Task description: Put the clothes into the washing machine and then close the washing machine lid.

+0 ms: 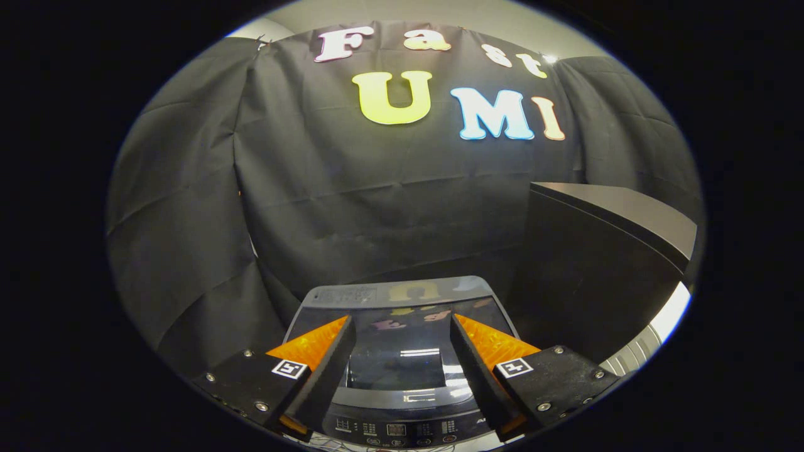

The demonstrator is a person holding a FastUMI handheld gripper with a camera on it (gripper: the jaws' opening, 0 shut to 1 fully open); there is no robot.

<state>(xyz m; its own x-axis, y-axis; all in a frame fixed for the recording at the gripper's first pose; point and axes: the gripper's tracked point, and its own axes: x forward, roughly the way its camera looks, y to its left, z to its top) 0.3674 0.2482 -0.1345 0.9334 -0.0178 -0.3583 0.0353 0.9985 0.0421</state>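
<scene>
A top-loading washing machine [402, 295] stands below and ahead of me against the booth wall. Its dark glossy lid [399, 351] lies flat and shut, mirroring the lights above. The control panel [396, 429] runs along its near edge, under my fingers. My gripper [400, 321] hangs above the lid with its fingers wide apart and nothing between them. The lid shows through the gap between the fingers.
A tall dark cabinet or box [603, 263] stands right beside the machine on its right, its top higher than the lid. Black cloth walls close in behind and to the left of the machine. A pale ribbed surface [647, 342] shows at the lower right.
</scene>
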